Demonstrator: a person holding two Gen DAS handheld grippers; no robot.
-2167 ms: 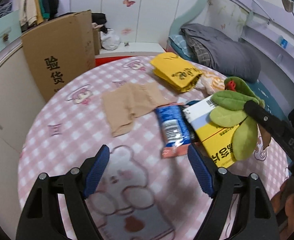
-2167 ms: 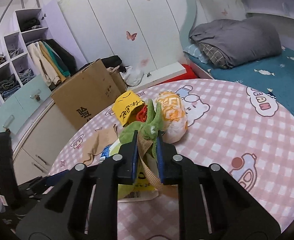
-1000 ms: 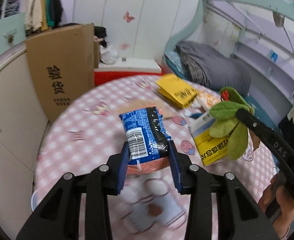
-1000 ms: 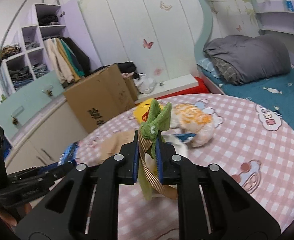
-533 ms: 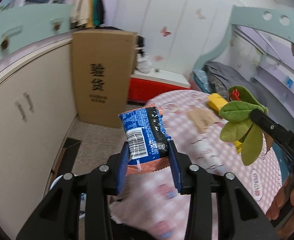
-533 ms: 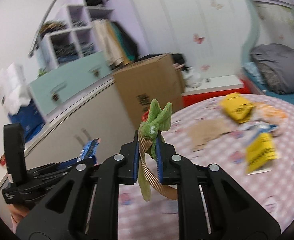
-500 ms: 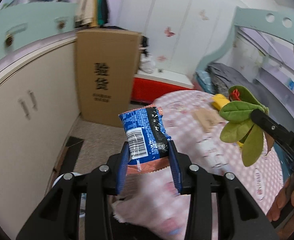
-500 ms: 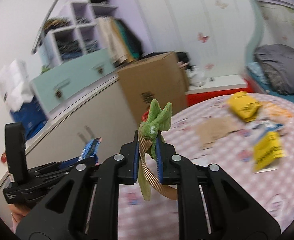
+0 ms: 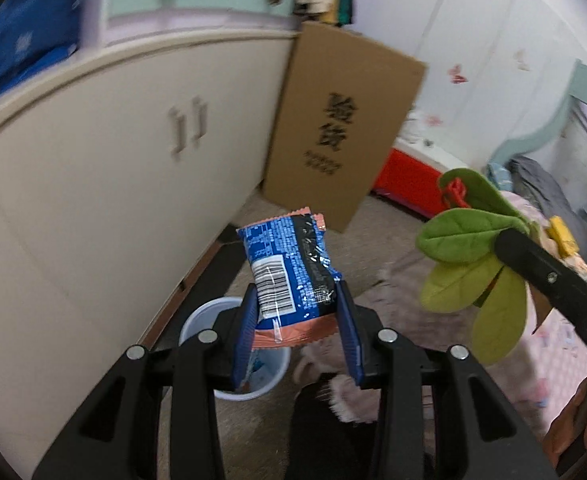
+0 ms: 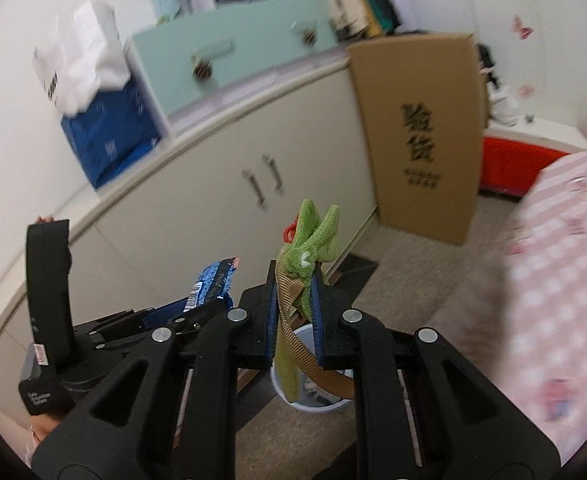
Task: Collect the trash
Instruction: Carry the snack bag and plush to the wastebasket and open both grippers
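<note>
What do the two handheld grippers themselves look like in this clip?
Both the left gripper and right gripper are matte black, with open triangular linkage arms, silver pivot screws and blue ribbed fingers. The left one's upright black handle carries small white lettering. No cables or sleeves show.

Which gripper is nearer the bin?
Hard to call; both hang just above the bin, left gripper holding the wrapper, right gripper holding the leaf toy.

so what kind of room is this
Most likely a child's bedroom at home: a bed end with grey bedding, butterfly stickers on white wardrobe doors, a pink checked cover, and clothes hanging by the mint drawers.
</note>
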